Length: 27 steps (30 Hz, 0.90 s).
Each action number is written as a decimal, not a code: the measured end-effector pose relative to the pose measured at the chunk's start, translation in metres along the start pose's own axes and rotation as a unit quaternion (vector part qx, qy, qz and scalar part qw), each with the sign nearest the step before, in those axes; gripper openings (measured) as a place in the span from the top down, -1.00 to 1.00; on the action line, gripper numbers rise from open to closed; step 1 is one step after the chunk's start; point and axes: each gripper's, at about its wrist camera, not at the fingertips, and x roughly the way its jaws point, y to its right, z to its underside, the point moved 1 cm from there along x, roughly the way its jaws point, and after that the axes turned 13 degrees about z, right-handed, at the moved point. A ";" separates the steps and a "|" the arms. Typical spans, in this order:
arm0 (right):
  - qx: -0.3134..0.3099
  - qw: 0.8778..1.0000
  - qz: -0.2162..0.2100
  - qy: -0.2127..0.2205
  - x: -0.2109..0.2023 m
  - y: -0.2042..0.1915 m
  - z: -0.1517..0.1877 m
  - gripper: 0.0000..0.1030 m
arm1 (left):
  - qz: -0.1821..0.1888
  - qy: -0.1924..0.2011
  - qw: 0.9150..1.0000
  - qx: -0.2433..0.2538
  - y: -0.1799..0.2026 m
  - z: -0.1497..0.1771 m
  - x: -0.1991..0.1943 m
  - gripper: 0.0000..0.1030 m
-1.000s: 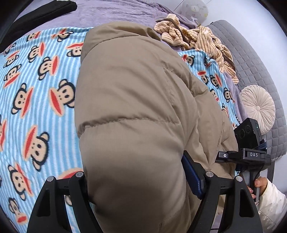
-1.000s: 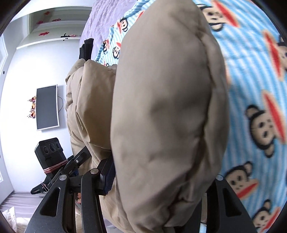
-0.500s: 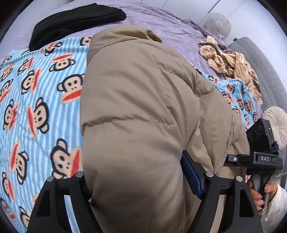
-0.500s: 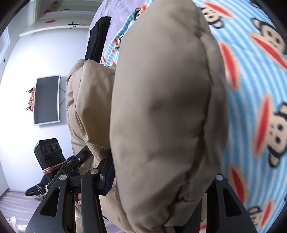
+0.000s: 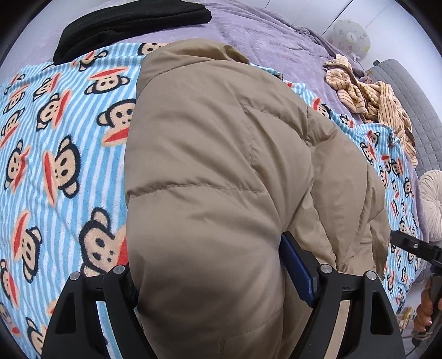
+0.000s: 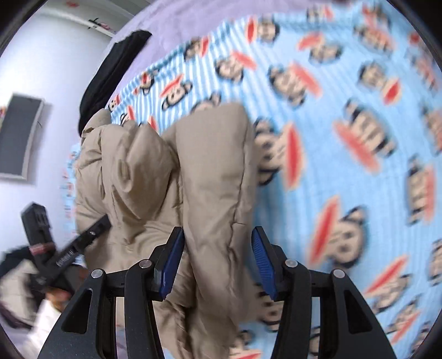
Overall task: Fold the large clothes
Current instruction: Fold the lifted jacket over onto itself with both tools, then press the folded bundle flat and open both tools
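Fingers of the left gripper stand wide and are clamped on a thick fold of the tan puffer jacket; the blue pad presses into the fabric. On the right gripper, the near fold stands between the pads: one pad lies against it, and a sliver of blanket shows beside the other, so it is not pinched.

The jacket lies bunched along the middle of the bed, on the blue striped monkey blanket. A second ago its fold filled the right wrist view; now it looks smaller, more blanket shows, and the picture is blurred. In the left view the right gripper has slid towards the picture's edge, where a hand holds it.

Towards the far edge, a black garment lies on the purple bedspread, more of it showing than before. A crumpled striped beige garment lies near the far right corner.
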 end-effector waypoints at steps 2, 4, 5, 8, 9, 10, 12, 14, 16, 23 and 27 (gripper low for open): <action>-0.016 0.999 -0.004 0.039 -0.025 -0.008 0.004 0.07 | -0.005 0.001 1.000 0.000 0.000 0.001 0.001 -0.66; -0.029 0.998 -0.032 0.045 -0.034 -0.021 0.007 0.36 | -0.007 0.001 1.000 -0.001 -0.001 0.002 0.001 -0.67; -0.040 0.998 -0.039 0.040 -0.033 -0.025 0.012 0.44 | -0.008 0.000 1.000 -0.001 0.000 0.002 0.001 -0.67; -0.064 0.997 -0.045 0.003 -0.007 -0.051 0.032 0.60 | -0.015 -0.001 1.000 0.003 0.002 0.002 0.002 -0.68; -0.065 0.997 -0.038 -0.008 -0.005 -0.066 0.044 0.60 | -0.016 -0.003 1.000 0.004 0.002 0.003 0.002 -0.73; -0.061 0.997 -0.030 -0.020 0.005 -0.066 0.050 0.61 | -0.017 -0.004 1.000 0.006 0.002 0.003 0.002 -0.74; -0.046 0.998 -0.026 -0.034 0.016 -0.060 0.058 0.61 | -0.020 -0.002 1.000 0.013 0.003 0.006 0.004 -0.75; -0.034 0.998 -0.022 -0.044 0.025 -0.053 0.061 0.61 | -0.024 -0.001 1.000 0.017 0.005 0.008 0.006 -0.79; -0.037 0.998 -0.013 -0.047 0.035 -0.050 0.064 0.67 | -0.028 -0.002 0.999 0.020 0.007 0.009 0.009 -0.80; -0.045 0.998 -0.009 -0.038 0.061 -0.042 0.073 0.69 | -0.071 0.049 0.996 0.034 0.018 0.000 -0.021 -0.79; -0.052 0.998 -0.013 -0.028 0.063 -0.038 0.080 0.69 | -0.080 0.079 0.993 0.020 0.012 -0.024 -0.034 -0.79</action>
